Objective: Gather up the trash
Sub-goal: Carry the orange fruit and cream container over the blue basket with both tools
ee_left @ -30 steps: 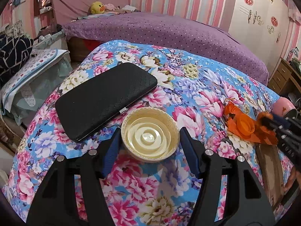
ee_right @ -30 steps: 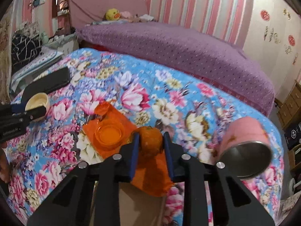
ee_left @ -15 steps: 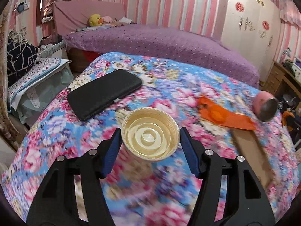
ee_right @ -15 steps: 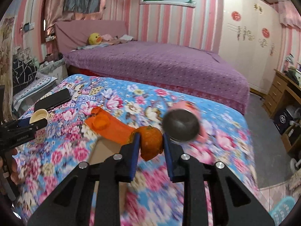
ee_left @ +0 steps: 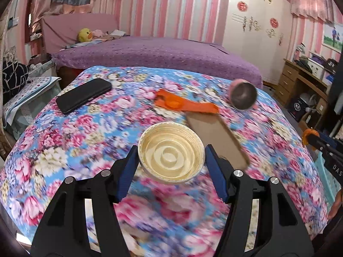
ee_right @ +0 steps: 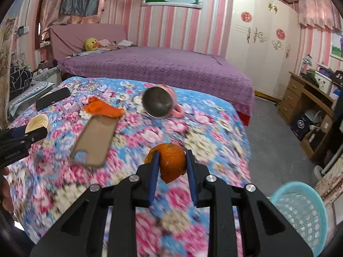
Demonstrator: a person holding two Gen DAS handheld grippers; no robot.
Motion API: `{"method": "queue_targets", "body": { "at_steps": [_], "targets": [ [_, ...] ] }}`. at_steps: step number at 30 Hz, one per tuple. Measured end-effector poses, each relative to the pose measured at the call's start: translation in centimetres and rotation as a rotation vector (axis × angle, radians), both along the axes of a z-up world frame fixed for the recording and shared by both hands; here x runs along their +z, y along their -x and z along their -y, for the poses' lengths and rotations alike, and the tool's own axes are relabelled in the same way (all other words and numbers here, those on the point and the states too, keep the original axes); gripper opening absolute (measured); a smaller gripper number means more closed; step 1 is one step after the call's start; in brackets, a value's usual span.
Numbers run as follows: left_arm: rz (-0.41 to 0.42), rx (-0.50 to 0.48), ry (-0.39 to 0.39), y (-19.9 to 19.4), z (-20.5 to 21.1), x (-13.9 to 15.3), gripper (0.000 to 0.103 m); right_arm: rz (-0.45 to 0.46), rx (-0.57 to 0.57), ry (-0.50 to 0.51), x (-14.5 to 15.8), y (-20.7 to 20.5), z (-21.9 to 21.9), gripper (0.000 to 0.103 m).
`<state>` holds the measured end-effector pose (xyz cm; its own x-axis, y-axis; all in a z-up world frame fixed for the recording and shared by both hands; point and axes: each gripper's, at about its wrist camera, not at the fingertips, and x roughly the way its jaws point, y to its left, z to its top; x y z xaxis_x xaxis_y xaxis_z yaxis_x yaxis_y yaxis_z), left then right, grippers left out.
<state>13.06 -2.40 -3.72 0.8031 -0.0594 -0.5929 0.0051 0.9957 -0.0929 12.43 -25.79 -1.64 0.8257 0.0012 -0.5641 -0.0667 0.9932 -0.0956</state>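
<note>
My left gripper (ee_left: 171,162) is shut on a cream round lid (ee_left: 171,153), its ribbed inside facing the camera, held above the floral tablecloth (ee_left: 70,137). It also shows at the left of the right wrist view (ee_right: 37,125). My right gripper (ee_right: 172,163) is shut on a piece of orange peel (ee_right: 170,160), held above the table's right part. A light blue mesh basket (ee_right: 300,214) stands on the floor at the lower right, beside the table. An orange wrapper (ee_left: 184,103) and a brown cardboard piece (ee_left: 216,138) lie on the table.
A black case (ee_left: 83,95) lies at the table's far left. A pink mug (ee_right: 161,105) lies on its side, mouth toward me. A purple bed (ee_right: 154,68) is behind the table. A wooden desk (ee_right: 308,98) stands at the right wall.
Both grippers have risen and pulled back from the table with their loads. The right gripper has swung right, bringing the blue basket into view.
</note>
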Motion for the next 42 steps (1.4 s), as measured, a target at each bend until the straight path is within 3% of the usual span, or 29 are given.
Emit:
{"method": "queue_targets", "body": {
  "at_steps": [18, 31, 42],
  "targets": [
    [0.077, -0.153, -0.017, 3.8, 10.6, 1.5, 0.061, 0.073, -0.192, -0.031, 1.6, 6.8, 11.1, 0.025],
    [0.109, -0.398, 0.008, 4.9, 22.0, 1.6, 0.061, 0.09, -0.413, -0.02, 0.9, 12.0, 20.9, 0.025],
    [0.1, -0.558, 0.009, 6.2, 31.2, 0.6, 0.061, 0.087, -0.5, -0.034, -0.9, 14.3, 24.8, 0.025]
  ]
}}
